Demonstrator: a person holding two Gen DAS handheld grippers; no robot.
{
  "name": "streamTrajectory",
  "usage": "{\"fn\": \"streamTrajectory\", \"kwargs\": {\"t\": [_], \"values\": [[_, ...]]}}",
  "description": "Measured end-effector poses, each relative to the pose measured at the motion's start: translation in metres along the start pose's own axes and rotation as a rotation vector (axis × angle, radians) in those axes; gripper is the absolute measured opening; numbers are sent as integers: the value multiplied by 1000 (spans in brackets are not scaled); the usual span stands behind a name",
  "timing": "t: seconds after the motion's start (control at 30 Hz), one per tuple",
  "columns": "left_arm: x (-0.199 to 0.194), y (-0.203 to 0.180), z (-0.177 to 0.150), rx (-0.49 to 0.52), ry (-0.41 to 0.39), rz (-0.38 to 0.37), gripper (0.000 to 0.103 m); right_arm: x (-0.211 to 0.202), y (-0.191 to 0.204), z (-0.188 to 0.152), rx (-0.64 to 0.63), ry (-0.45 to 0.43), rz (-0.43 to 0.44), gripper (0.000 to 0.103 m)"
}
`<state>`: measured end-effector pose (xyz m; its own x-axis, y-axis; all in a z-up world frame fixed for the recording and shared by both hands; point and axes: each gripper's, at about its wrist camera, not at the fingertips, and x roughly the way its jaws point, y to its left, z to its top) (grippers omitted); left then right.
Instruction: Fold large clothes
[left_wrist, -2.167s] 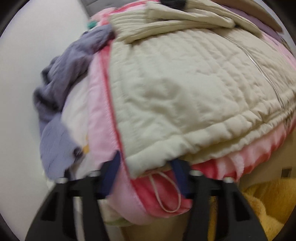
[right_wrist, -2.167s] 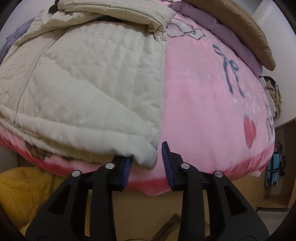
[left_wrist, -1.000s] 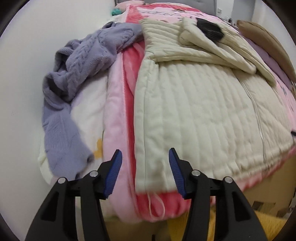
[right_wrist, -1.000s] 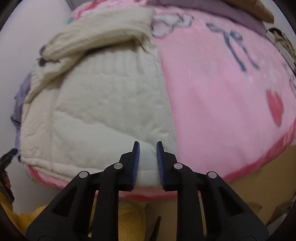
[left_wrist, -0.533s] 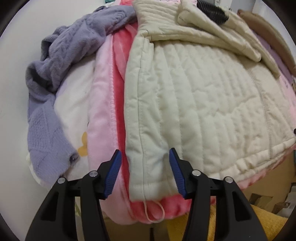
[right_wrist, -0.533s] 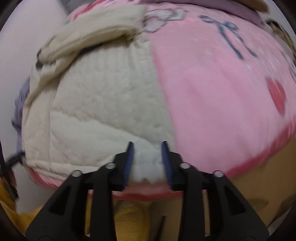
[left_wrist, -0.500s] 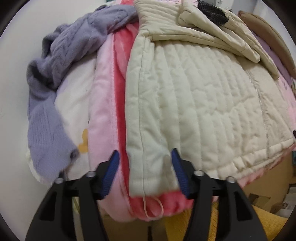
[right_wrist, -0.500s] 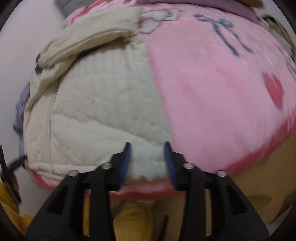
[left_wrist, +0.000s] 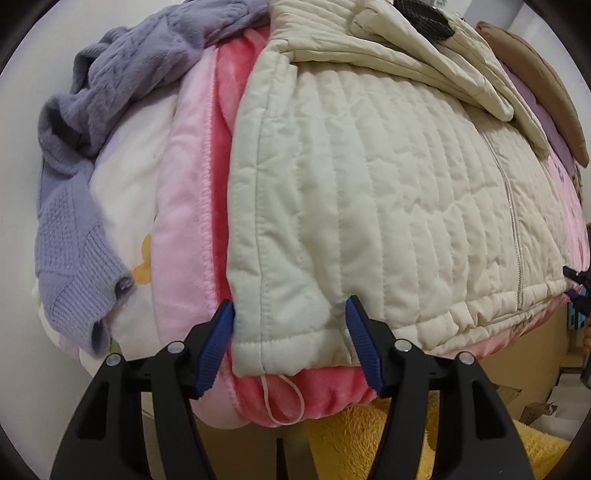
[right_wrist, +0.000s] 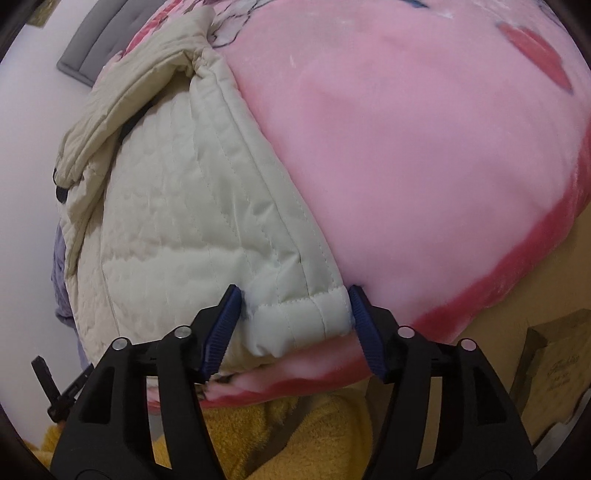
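Note:
A cream quilted jacket (left_wrist: 369, 192) lies spread on a pink blanket (right_wrist: 424, 155) over the bed, sleeves folded across its top. My left gripper (left_wrist: 290, 328) is open, its blue pads on either side of the jacket's lower left hem corner. My right gripper (right_wrist: 293, 317) is open too, its pads straddling the lower right hem corner of the jacket (right_wrist: 192, 221). A white drawstring loop (left_wrist: 284, 400) hangs below the left corner. The right gripper's tip shows at the far right edge of the left wrist view.
A lavender knit sweater (left_wrist: 92, 140) lies bunched at the bed's left side by the white wall. A brown pillow (left_wrist: 535, 74) sits at the far right. Yellow fleece (right_wrist: 295, 435) lies below the bed edge. A cardboard box (right_wrist: 554, 362) stands at lower right.
Both grippers have moved closer onto the jacket's hem corners. The right gripper, nearly shut a second ago, has opened wide around its corner. The left stays open.

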<state>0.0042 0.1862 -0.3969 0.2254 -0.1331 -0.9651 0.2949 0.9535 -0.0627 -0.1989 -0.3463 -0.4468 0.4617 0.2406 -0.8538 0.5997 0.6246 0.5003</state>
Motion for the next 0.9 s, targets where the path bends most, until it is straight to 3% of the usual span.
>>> {"fn": "streamTrajectory", "kwargs": {"t": [0.1,0.23,0.4,0.67,0.7,0.77,0.9], "values": [[6,-7,6,-3,6,-2,62,-12,-4,-5,44,-12,78,39],[18,6,1,-37,34,-58,66,-23,9,-3,-5,-18,47,35],[29,36,-1,-123,71,-185,76,-14,12,4,-34,34,1,36],[51,46,5,-127,109,-251,79,5,17,8,-64,92,-41,53],[51,42,3,-127,109,-242,78,7,19,9,-76,95,-54,51],[47,38,1,-116,124,-216,49,9,21,9,-88,97,-58,36],[16,11,-3,-88,153,-121,33,-2,39,8,-132,93,-75,28]]}}
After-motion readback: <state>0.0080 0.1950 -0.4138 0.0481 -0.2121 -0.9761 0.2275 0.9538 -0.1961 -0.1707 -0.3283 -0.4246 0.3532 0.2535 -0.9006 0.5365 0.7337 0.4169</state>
